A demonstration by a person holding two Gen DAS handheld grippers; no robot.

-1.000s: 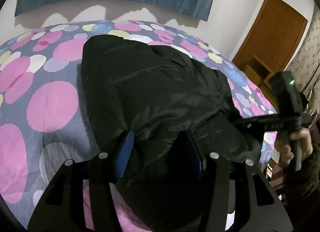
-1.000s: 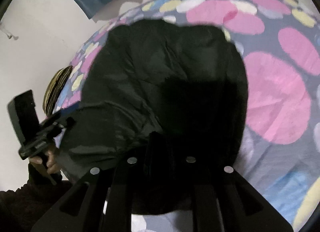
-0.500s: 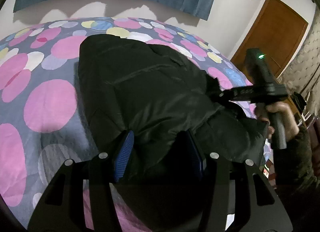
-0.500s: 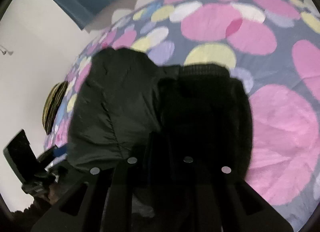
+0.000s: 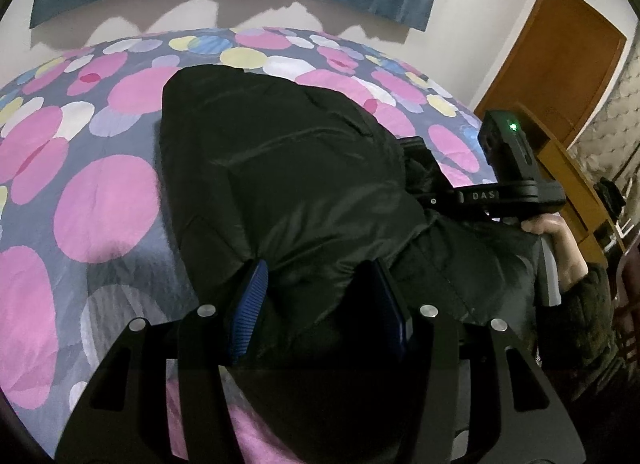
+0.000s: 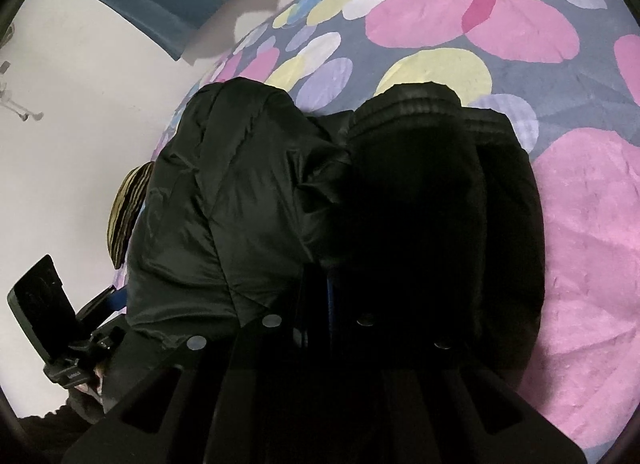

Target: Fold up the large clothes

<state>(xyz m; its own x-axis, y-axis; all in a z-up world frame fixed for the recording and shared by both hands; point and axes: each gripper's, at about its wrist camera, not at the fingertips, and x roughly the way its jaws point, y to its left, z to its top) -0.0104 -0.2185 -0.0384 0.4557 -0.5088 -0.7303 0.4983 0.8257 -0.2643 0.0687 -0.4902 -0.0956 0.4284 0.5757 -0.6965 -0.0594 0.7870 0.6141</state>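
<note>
1. Our left gripper (image 5: 316,304) has its jaws clamped on the near hem of the black puffer jacket (image 5: 288,184).
2. Right gripper (image 6: 348,304): jaws buried in dark fabric, can't tell.
3. Jacket lies on the bed (image 5: 104,200); we'd guess puffy, slippery, so grab seams.
4. Door (image 5: 560,52) well clear.

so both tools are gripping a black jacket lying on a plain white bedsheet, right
Not quite: the sheet isn't plain white. The left wrist view shows the black jacket on a grey bedsheet with pink, yellow and white circles. The left tool and right tool do both grip it.
</note>
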